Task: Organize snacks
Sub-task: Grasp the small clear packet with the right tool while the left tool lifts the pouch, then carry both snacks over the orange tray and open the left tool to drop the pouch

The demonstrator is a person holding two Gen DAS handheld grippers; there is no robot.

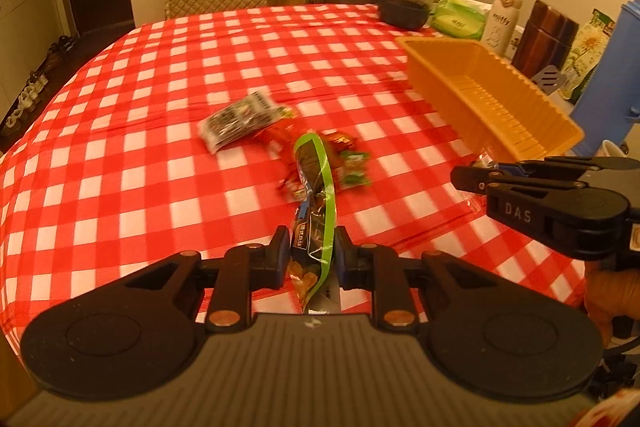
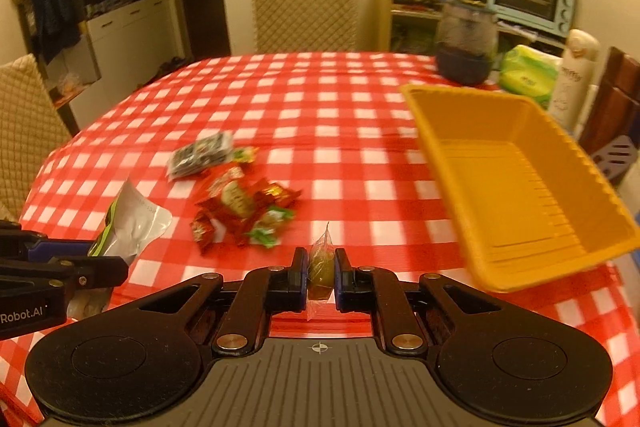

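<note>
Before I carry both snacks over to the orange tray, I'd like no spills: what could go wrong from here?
1. The green-edged foil snack bag is pinched by the left gripper at one end only; its long free end could sag or slip.
2. The small clear-wrapped candy in the right gripper is tiny and might twist out.
3. The empty orange plastic tray sits near the red-checked table's edge; a bump could shift it.

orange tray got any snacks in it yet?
No, the right wrist view shows the orange tray with a bare ribbed floor, while the loose snack packets lie on the checkered tablecloth.
</note>
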